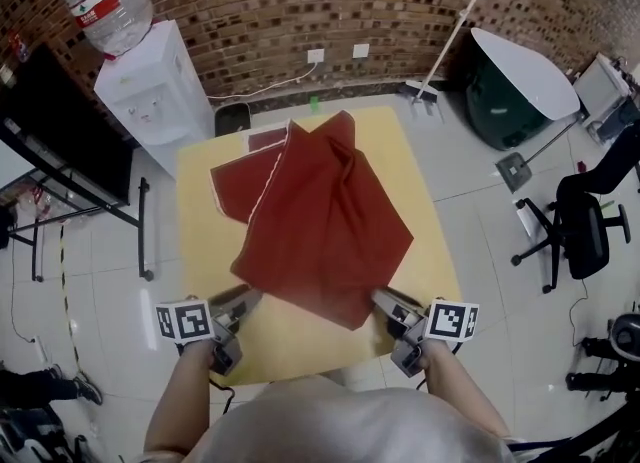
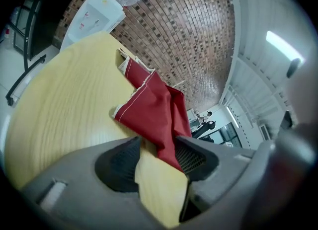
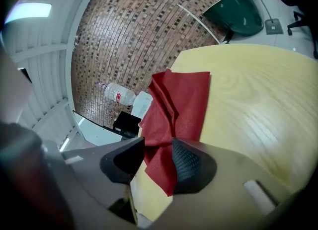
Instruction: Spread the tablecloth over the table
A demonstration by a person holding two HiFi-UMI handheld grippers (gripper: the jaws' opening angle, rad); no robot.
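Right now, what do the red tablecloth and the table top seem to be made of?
The red tablecloth looks like thin woven fabric, matte: it folds softly and has a pale stitched hem. The table top seems pale yellow wood or wood-pattern laminate, smooth: fine grain lines show; which one, I cannot tell.

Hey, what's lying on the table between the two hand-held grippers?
In the head view, the red tablecloth's near corner lies between the left hand-held gripper and right hand-held gripper, with bare yellow table around it.

Jaws of the right hand-held gripper [image 3: 158, 148] stand apart, red tablecloth [image 3: 179, 100] between them.
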